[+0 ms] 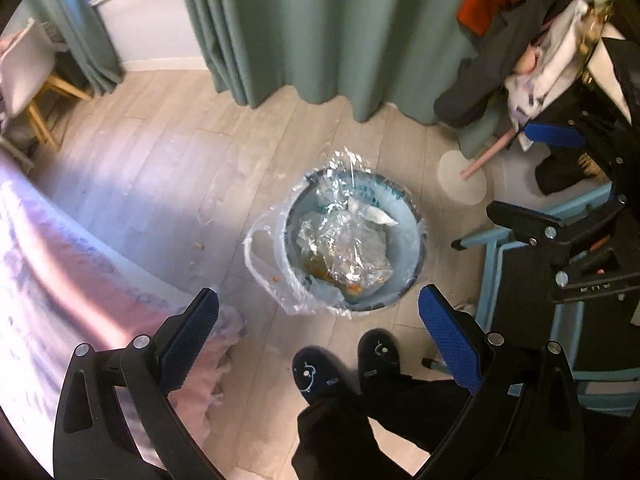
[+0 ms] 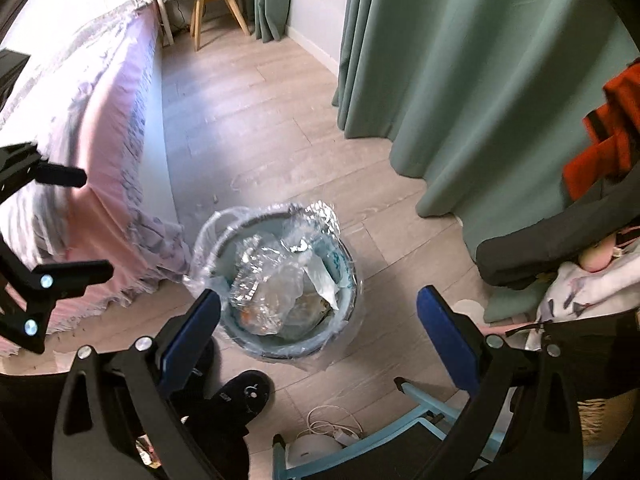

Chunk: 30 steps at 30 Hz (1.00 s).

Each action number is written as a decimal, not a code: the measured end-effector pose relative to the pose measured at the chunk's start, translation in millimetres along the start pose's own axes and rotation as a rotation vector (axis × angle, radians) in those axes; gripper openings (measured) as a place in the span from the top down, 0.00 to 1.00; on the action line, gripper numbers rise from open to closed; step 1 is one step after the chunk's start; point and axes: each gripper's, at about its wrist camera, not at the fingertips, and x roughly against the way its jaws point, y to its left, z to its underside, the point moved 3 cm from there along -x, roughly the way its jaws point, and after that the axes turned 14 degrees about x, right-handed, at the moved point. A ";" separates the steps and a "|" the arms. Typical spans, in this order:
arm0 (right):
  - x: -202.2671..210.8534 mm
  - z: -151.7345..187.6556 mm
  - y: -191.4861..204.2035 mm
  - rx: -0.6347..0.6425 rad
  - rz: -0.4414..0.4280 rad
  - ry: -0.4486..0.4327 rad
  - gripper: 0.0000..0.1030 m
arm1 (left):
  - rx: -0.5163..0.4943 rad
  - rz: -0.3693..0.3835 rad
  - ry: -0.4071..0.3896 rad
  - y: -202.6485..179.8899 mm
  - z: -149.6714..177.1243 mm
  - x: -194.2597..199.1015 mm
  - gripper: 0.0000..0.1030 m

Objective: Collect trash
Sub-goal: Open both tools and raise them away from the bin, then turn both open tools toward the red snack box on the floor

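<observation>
Both grippers hang high above the floor, tilted steeply down so that each camera looks onto the trash bin (image 1: 352,248) from above. The left gripper (image 1: 318,316) has its two blue-padded fingers (image 1: 188,340) spread wide with nothing between them; through the gap show the wooden floor (image 1: 160,168) and the person's dark slippers (image 1: 344,364), which stand just short of the bin. The right gripper (image 2: 318,316) is likewise spread wide and holds nothing, its left finger overlapping the near rim of the bin in its own view. In the left wrist view the right gripper's black frame reaches in from the right edge, off to the side of the bin; in the right wrist view the left gripper's frame shows at the left edge over the bed (image 2: 100,128). The bin is a round pale-blue bucket standing on the floor between the bed's pink frilled cover and the green curtain (image 1: 320,32), lined with a clear plastic bag (image 1: 264,264) whose edges spill over the rim. Inside lie crumpled clear plastic and foil (image 2: 276,288), a white scrap and some orange bits. A small crumb (image 1: 198,245) lies on the floor left of the bin, apart from it. A light-blue chair frame (image 1: 520,264) stands to the right
</observation>
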 end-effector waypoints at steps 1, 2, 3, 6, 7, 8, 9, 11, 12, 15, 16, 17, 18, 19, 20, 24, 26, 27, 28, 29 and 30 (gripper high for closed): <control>6.4 -1.6 0.8 0.003 0.000 -0.005 0.07 | 0.013 -0.004 -0.011 1.7 1.7 10.8 0.06; 14.9 -4.9 2.5 0.012 -0.003 -0.012 0.07 | 0.034 -0.011 -0.028 4.2 4.7 25.0 0.06; 20.4 -6.7 4.1 0.020 -0.006 -0.019 0.07 | 0.051 -0.017 -0.039 6.5 7.2 34.0 0.06; 36.4 -15.6 14.4 0.066 -0.033 -0.033 0.07 | 0.107 -0.040 -0.069 15.0 15.9 55.2 0.06; 39.3 -17.8 17.9 0.081 -0.044 -0.037 0.07 | 0.128 -0.044 -0.076 18.3 19.6 60.7 0.06; 42.9 -21.2 24.4 0.109 -0.060 -0.043 0.07 | 0.157 -0.054 -0.085 23.5 24.2 67.4 0.06; 44.8 -23.5 29.5 0.132 -0.068 -0.047 0.07 | 0.186 -0.064 -0.093 29.1 29.7 73.7 0.06; 50.4 -29.6 47.9 0.212 -0.092 -0.062 0.07 | 0.237 -0.078 -0.104 38.7 40.7 83.0 0.06; 51.5 -31.4 54.4 0.237 -0.101 -0.065 0.07 | 0.266 -0.091 -0.110 45.3 49.7 89.6 0.06; 56.4 -39.2 86.4 0.336 -0.145 -0.080 0.07 | 0.329 -0.115 -0.124 60.4 74.7 106.0 0.06; 59.7 -42.9 100.3 0.373 -0.162 -0.095 0.07 | 0.346 -0.122 -0.130 65.3 82.8 110.6 0.06; 61.5 -46.0 110.4 0.400 -0.174 -0.108 0.07 | 0.370 -0.132 -0.137 71.6 94.1 116.1 0.06; 63.3 -48.8 122.7 0.426 -0.188 -0.120 0.07 | 0.395 -0.144 -0.139 78.2 106.6 120.7 0.06; 65.2 -51.4 137.0 0.451 -0.202 -0.134 0.07 | 0.414 -0.153 -0.140 82.9 115.8 123.9 0.06; 67.0 -52.9 147.7 0.470 -0.210 -0.143 0.07 | 0.448 -0.165 -0.151 90.9 131.7 130.7 0.06; 76.6 -58.4 202.0 0.576 -0.230 -0.173 0.07 | 0.553 -0.208 -0.177 117.0 181.2 149.3 0.06; 88.6 -61.2 228.4 0.624 -0.241 -0.197 0.07 | 0.617 -0.231 -0.180 131.1 212.0 160.4 0.06; 97.0 -63.0 246.3 0.654 -0.251 -0.209 0.07 | 0.637 -0.239 -0.183 135.6 222.8 165.3 0.06; 103.1 -64.0 258.9 0.672 -0.261 -0.216 0.07 | 0.664 -0.251 -0.189 142.6 239.2 172.9 0.06; 108.4 -64.8 270.1 0.688 -0.270 -0.222 0.07 | 0.688 -0.261 -0.193 149.0 253.5 179.4 0.06; 113.7 -64.9 279.3 0.700 -0.276 -0.226 0.07 | 0.709 -0.270 -0.196 153.4 264.2 185.1 0.06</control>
